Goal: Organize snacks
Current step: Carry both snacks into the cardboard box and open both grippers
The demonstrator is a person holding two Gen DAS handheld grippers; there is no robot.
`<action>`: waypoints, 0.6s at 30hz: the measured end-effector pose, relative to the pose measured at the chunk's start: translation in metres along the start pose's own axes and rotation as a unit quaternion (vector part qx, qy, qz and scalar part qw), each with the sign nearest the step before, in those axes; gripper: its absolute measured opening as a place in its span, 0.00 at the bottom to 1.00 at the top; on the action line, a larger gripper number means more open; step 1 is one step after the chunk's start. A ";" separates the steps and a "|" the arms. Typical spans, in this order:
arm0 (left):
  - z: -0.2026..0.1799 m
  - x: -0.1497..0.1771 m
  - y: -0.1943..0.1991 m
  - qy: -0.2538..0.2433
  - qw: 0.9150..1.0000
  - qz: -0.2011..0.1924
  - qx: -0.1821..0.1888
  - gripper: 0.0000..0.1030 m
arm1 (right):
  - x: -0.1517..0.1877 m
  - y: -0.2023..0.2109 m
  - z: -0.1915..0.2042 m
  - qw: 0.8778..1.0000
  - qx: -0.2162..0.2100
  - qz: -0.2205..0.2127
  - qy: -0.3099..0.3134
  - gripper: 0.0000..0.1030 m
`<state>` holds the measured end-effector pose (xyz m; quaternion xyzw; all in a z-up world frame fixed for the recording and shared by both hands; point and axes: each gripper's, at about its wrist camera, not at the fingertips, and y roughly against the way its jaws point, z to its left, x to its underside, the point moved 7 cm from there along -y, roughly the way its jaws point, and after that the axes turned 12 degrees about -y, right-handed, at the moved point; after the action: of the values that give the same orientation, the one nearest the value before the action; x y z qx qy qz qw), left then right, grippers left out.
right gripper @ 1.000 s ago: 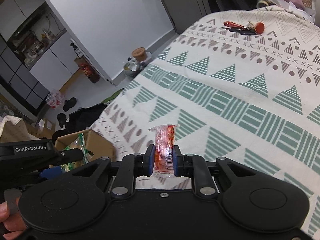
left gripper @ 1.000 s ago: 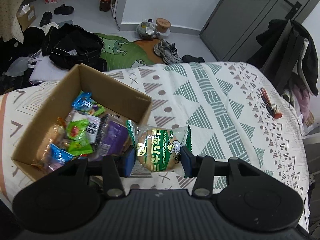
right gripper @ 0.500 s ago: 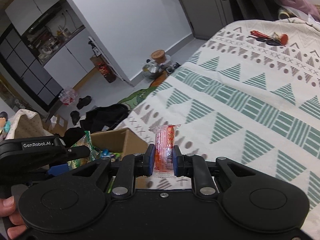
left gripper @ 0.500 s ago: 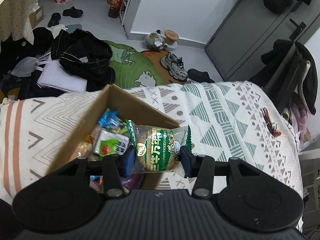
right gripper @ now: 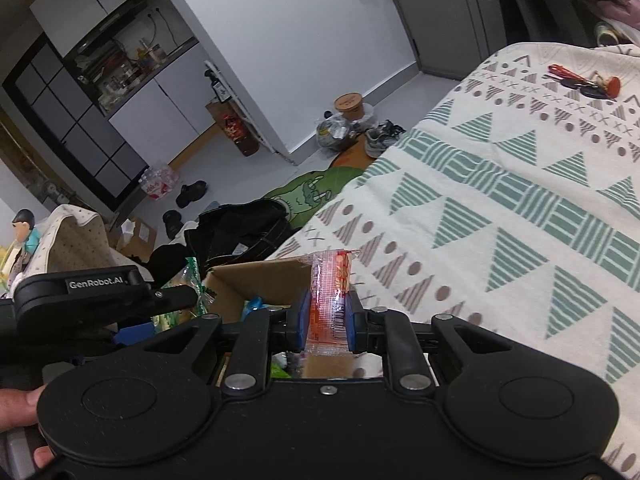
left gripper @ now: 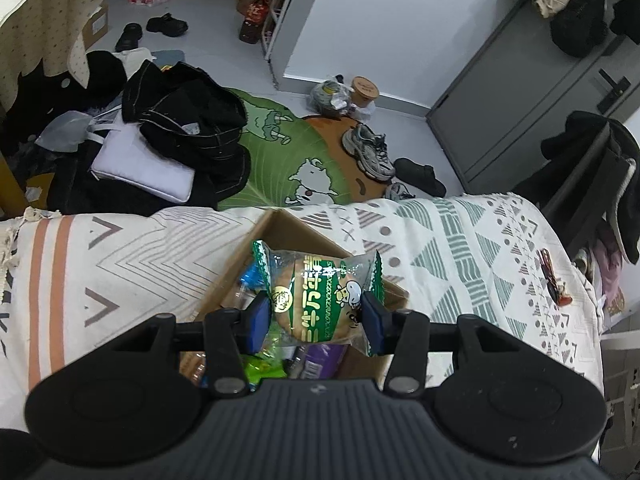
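Snacks box (left gripper: pixel 297 235) is sitting on the patterned blanket (left gripper: pixel 472 248), already holding packets. I'm holding the green bun pack (left gripper: pixel 318 295) over it, left gripper (left gripper: pixel 316 316) clamped on it; right gripper (right gripper: pixel 327 317) is pinching the red sachet (right gripper: pixel 329 292) near the box rim.

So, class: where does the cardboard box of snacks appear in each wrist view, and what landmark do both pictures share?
Left wrist view: cardboard box sits lower centre, mostly behind the green-wrapped bun.
Right wrist view: the box is lower centre-left, just beyond the fingers.
Shared landmark: the red-handled keys lying on the patterned blanket.
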<state>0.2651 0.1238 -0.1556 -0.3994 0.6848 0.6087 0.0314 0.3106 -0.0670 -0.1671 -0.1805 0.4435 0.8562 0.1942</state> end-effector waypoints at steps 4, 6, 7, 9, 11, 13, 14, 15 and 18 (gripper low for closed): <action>0.013 -0.005 -0.004 0.007 1.000 0.003 -0.001 0.46 | 0.001 -0.012 0.014 1.000 -0.005 0.009 0.005 0.17; 0.018 -0.008 -0.005 0.009 1.000 0.005 0.000 0.46 | 0.001 -0.019 0.022 1.000 -0.008 0.014 0.008 0.17; 0.020 -0.010 -0.006 0.009 1.000 0.006 0.000 0.46 | 0.001 -0.022 0.025 1.000 -0.010 0.015 0.010 0.17; 0.024 -0.013 -0.008 0.009 1.000 0.007 0.001 0.46 | 0.001 -0.028 0.033 1.000 -0.013 0.019 0.014 0.17; 0.027 -0.015 -0.010 0.009 1.000 0.010 0.001 0.46 | 0.002 -0.035 0.042 0.999 -0.014 0.023 0.019 0.17; 0.029 -0.017 -0.014 0.007 1.000 0.013 0.003 0.46 | 0.003 -0.039 0.048 0.999 -0.016 0.025 0.022 0.17; 0.030 -0.018 -0.016 0.006 1.000 0.016 0.003 0.46 | 0.003 -0.041 0.052 0.999 -0.021 0.027 0.023 0.17; 0.031 -0.018 -0.017 0.005 1.000 0.018 0.003 0.46 | 0.003 -0.043 0.054 0.999 -0.025 0.028 0.026 0.18; 0.032 -0.019 -0.021 0.000 1.000 0.022 0.002 0.46 | 0.002 -0.047 0.056 0.999 -0.013 0.027 0.027 0.25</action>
<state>0.2767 0.1624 -0.1709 -0.3839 0.6949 0.6078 0.0188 0.3243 0.0051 -0.1705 -0.1943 0.4421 0.8616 0.1567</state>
